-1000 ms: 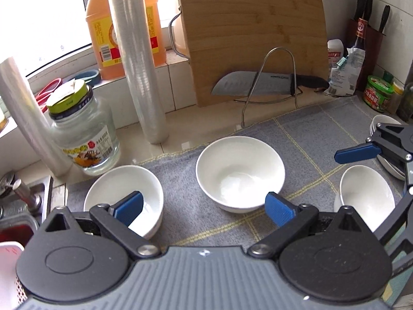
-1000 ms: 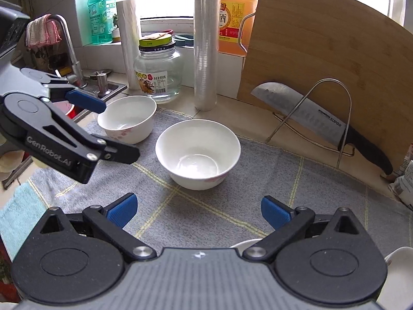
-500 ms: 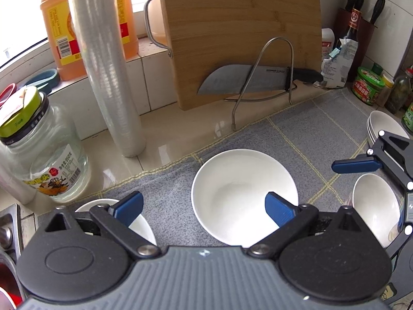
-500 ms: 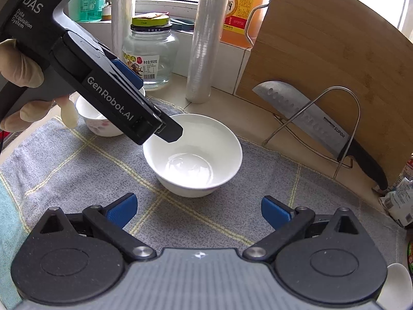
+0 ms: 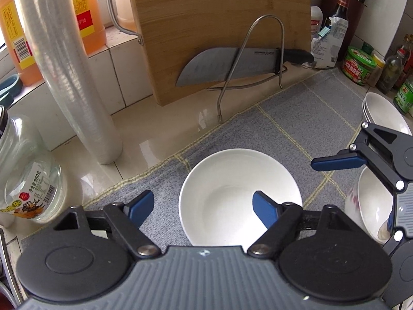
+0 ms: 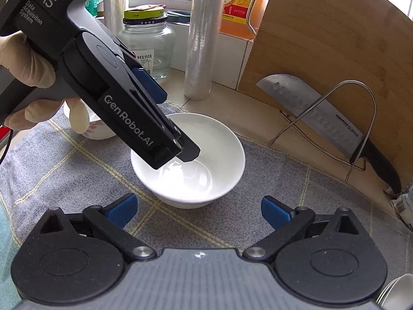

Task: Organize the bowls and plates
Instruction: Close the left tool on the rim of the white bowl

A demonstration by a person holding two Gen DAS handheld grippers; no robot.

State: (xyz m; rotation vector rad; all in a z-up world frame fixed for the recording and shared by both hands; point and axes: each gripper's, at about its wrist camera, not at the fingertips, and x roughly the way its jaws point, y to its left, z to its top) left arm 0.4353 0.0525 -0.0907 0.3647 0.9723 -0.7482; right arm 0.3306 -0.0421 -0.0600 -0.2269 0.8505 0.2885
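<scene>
The left hand-held gripper (image 5: 202,206) is closing, its jaws astride the near left rim of the white bowl (image 5: 232,180) on the grey cloth (image 5: 296,129), pads not yet pressing. The right hand-held gripper (image 6: 198,209) hangs wide open and empty. Behind, a knife (image 5: 232,66) rests against the cutting board (image 5: 219,20).

The setting is a home kitchen: a tiled tabletop (image 5: 165,142) carries a bamboo cutting board (image 5: 219,25), a knife (image 5: 232,64) in a wire rack, cooking oil (image 5: 87,13), sauce bottles (image 5: 344,7) and white bowls (image 5: 232,188).
</scene>
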